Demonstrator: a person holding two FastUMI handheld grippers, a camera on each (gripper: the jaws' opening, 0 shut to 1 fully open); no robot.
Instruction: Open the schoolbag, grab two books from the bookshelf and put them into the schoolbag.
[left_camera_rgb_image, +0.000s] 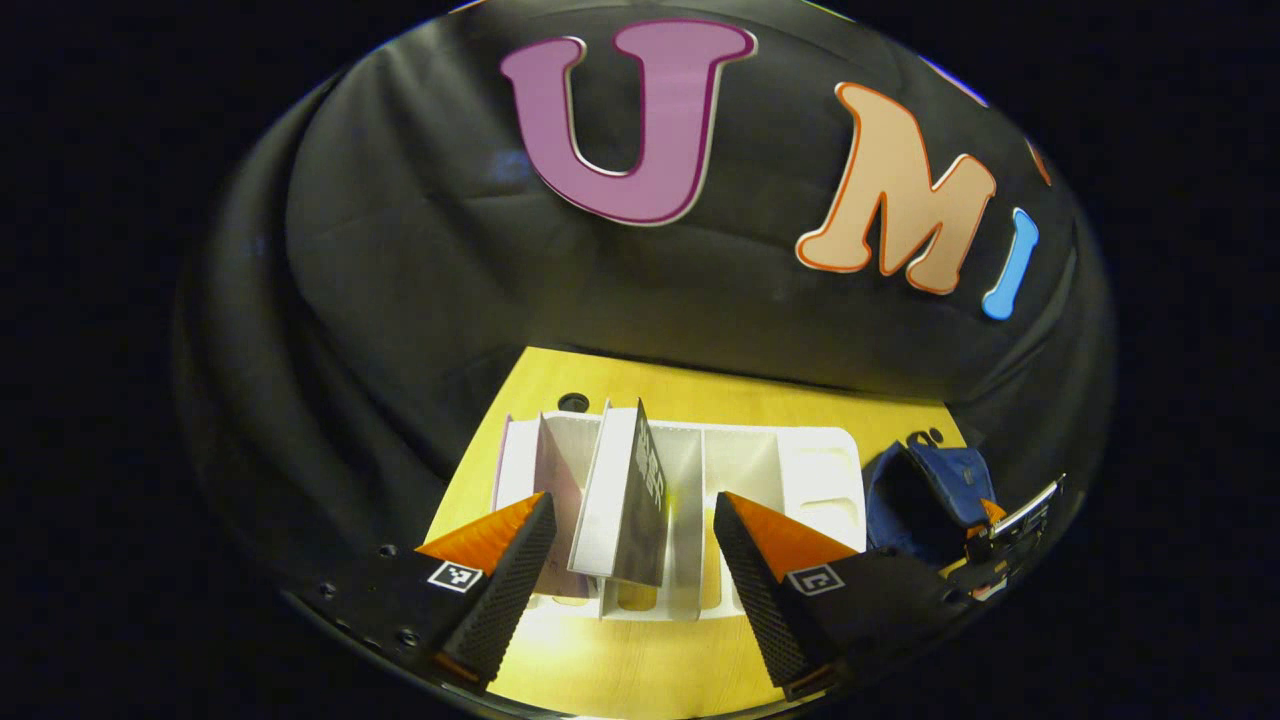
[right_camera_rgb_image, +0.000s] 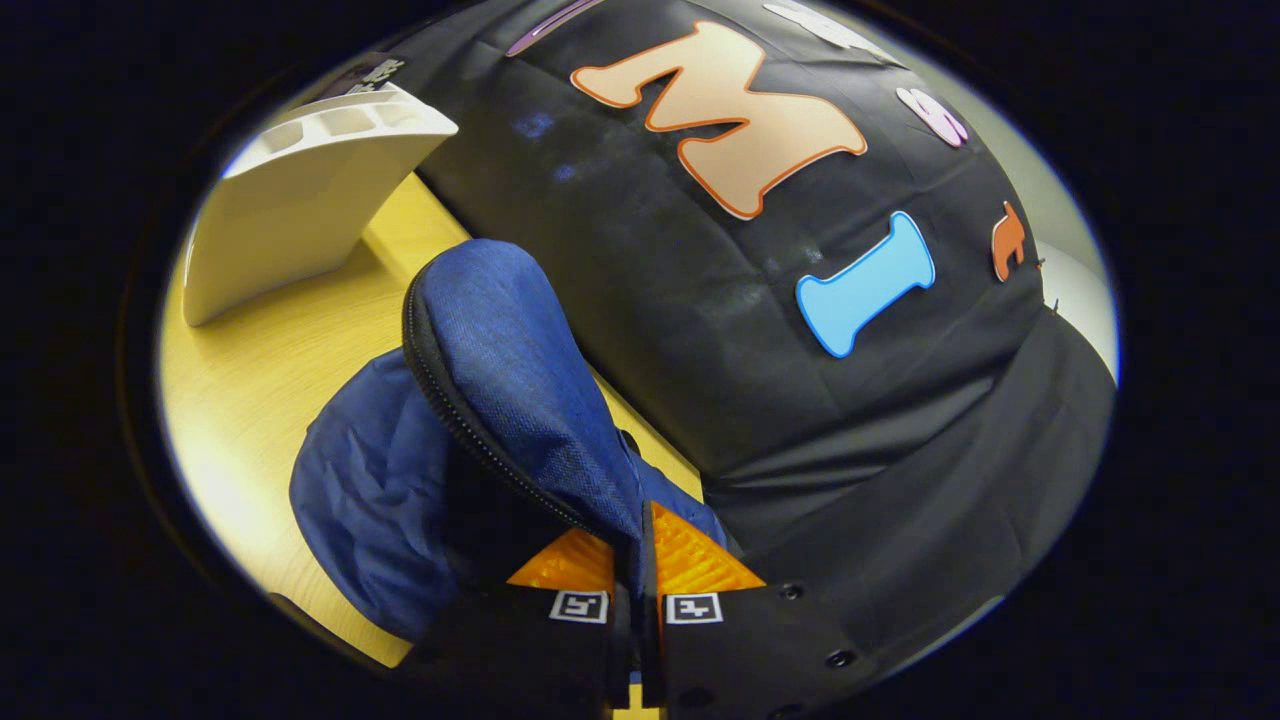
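Yellow tabletop (left_camera_rgb_image: 640, 660) carries the bookshelf (left_camera_rgb_image: 800, 470), where the left gripper (left_camera_rgb_image: 630, 560) gapes wide around 1 book (left_camera_rgb_image: 625, 500), while the right gripper (right_camera_rgb_image: 632, 575) pinches the schoolbag (right_camera_rgb_image: 500, 360) flap, likely keeping it open.

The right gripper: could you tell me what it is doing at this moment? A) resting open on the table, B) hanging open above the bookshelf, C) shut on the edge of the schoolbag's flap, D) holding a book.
C: in the right gripper view, the right gripper has both fingers pressed together on the zippered edge of the blue schoolbag's flap, holding it up.
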